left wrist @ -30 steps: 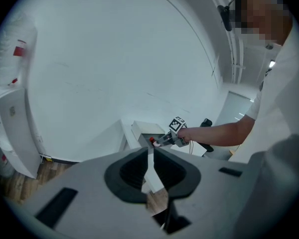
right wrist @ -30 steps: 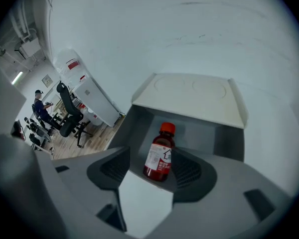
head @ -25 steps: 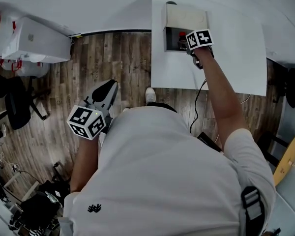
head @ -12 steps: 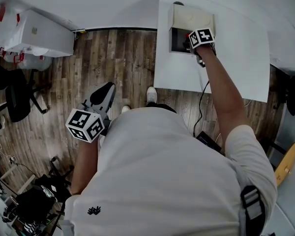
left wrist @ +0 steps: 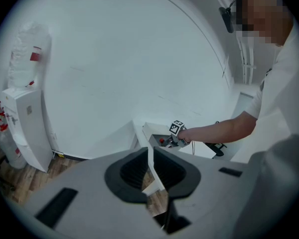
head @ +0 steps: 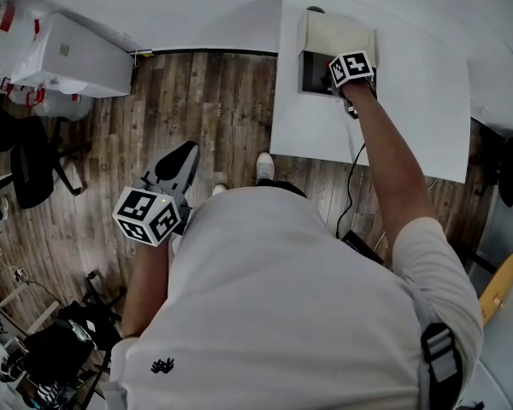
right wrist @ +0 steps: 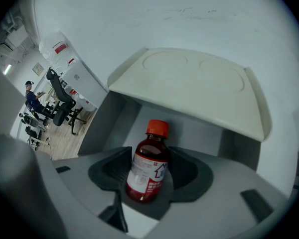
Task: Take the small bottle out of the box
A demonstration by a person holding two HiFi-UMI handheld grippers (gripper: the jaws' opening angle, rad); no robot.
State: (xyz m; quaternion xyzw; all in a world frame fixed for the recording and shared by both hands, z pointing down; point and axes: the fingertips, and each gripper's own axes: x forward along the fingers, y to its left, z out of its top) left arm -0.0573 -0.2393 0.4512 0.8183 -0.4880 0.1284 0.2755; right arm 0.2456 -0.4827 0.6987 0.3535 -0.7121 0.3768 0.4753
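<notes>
A small dark-red bottle [right wrist: 148, 166] with an orange cap and a white label stands upright inside the open-fronted beige box [right wrist: 189, 83]. My right gripper [right wrist: 150, 158] is shut on its body, one dark pad on each side. In the head view the box [head: 338, 34] sits at the far side of the white table [head: 410, 101], and the right gripper [head: 329, 71] reaches into its dark opening, its marker cube covering the bottle. My left gripper [head: 186, 154] hangs low over the wooden floor, away from the table, its jaws together [left wrist: 150, 156] and holding nothing.
A black cable [head: 349, 186] hangs from the table's near edge. White cabinets [head: 68, 58] stand by the left wall, with a black office chair [head: 34, 178] beside them. The wooden floor [head: 214, 109] lies between me and the table.
The right gripper has pushed slightly deeper into the box, and its cube now covers the red bottle that showed beside it. The left gripper has barely moved.
</notes>
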